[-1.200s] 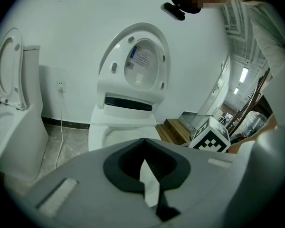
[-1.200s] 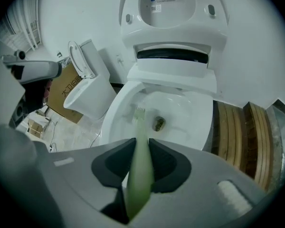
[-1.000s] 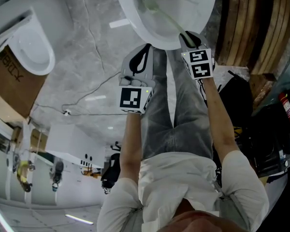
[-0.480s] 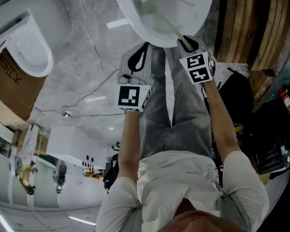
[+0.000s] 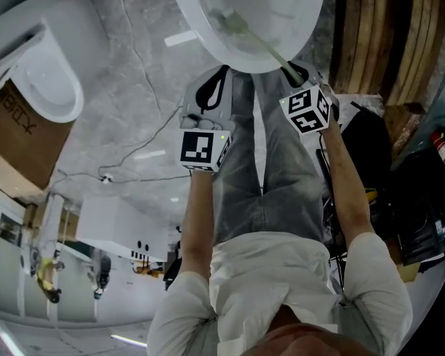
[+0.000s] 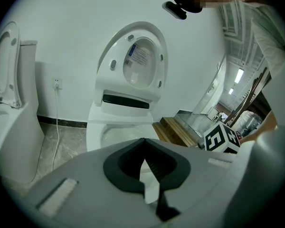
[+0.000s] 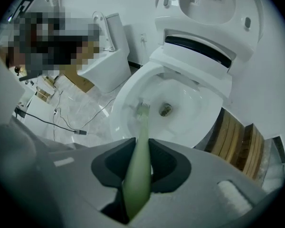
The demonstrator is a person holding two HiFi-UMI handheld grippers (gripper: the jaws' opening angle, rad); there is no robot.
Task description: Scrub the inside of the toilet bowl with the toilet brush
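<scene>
Firmly pinched near its end by the right gripper (image 7: 138, 172), the pale green brush (image 7: 141, 141) reaches into the bowl (image 7: 190, 122), its small bristle head against the inner wall just beside the drain (image 7: 166, 109). Held so far back, the slim, smooth handle could twist or slide under scrubbing pressure. The left gripper (image 6: 145, 148), fingers closed on nothing, hangs outside the bowl's front rim.

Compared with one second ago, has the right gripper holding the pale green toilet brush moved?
Yes, slightly: the right gripper with the toilet brush drew back from the white ceramic toilet bowl rim toward the person.
</scene>
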